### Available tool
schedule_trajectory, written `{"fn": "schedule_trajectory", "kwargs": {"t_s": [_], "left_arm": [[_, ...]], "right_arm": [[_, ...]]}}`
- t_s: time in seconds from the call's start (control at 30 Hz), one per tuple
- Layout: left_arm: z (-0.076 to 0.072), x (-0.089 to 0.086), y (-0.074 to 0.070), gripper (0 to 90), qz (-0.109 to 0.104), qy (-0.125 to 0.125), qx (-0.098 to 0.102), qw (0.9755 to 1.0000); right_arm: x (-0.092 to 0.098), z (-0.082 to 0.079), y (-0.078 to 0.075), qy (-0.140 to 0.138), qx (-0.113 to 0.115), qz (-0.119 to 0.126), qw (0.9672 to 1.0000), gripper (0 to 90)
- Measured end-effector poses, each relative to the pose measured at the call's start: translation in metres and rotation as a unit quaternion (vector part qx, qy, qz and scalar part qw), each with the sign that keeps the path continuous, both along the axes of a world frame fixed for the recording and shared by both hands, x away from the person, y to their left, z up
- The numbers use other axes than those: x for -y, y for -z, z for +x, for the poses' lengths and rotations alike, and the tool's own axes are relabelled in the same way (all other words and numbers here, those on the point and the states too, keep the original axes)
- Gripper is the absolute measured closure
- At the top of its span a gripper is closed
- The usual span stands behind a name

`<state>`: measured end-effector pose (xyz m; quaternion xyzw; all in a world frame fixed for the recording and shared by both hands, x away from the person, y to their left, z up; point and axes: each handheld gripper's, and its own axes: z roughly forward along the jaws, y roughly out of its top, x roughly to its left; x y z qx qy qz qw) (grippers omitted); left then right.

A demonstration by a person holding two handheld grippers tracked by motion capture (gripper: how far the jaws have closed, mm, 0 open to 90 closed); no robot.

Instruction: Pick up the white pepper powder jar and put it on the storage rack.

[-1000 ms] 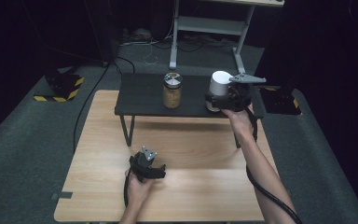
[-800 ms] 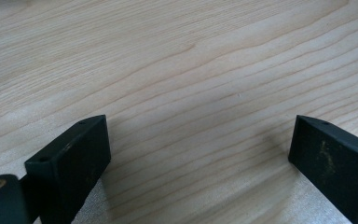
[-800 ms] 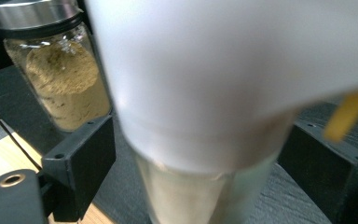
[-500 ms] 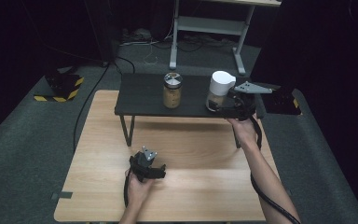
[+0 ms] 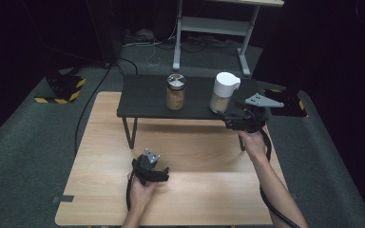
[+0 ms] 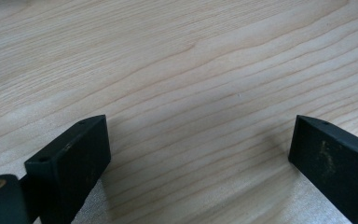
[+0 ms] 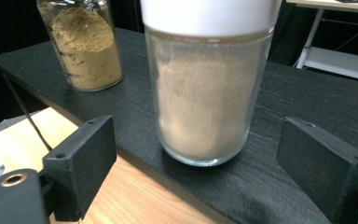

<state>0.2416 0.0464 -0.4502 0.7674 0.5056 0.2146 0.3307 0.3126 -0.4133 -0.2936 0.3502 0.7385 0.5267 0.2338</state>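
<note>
Jars come first in the high view: a white-lidded jar (image 5: 223, 92) of pale powder stands upright near the right end of a low black shelf (image 5: 145, 102), and a second jar (image 5: 175, 92) with a metal lid and tan powder stands upright to its left, well apart from it. The shelf sits on thin legs at the far edge of the wooden worktop (image 5: 195, 190). The right hand-held gripper (image 5: 224, 116) hangs level just in front of the white-lidded jar, at the shelf's front edge, its grey plate on top and its cable trailing down along the forearm. The left hand-held gripper (image 5: 148, 161) rests low on the worktop nearer the person, far from both jars, held in the left hand (image 5: 142, 192). In the left gripper view, the left hand-held gripper (image 6: 198, 140) is released, its two black jaws wide apart with bare wood grain between them. In the right gripper view, the right hand-held gripper (image 7: 196, 158) is also released: its jaws stand wide on either side of the white-lidded jar (image 7: 205, 102) but short of it, neither touching the glass. That jar stands close to the shelf's (image 7: 307, 98) front edge, the second jar (image 7: 86, 46) behind it at the upper left.
</note>
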Motion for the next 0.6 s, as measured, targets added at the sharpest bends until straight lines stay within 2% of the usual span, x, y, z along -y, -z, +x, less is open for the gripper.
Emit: {"fn": "schedule_trajectory", "kwargs": {"t_s": [0.6], "left_arm": [[0.000,0.000,0.000,5.5,0.001,0.001,0.000,1.0000]], "right_arm": [[0.019,-0.034,0.036,-0.026,0.000,0.022,0.9994,11.4]]}}
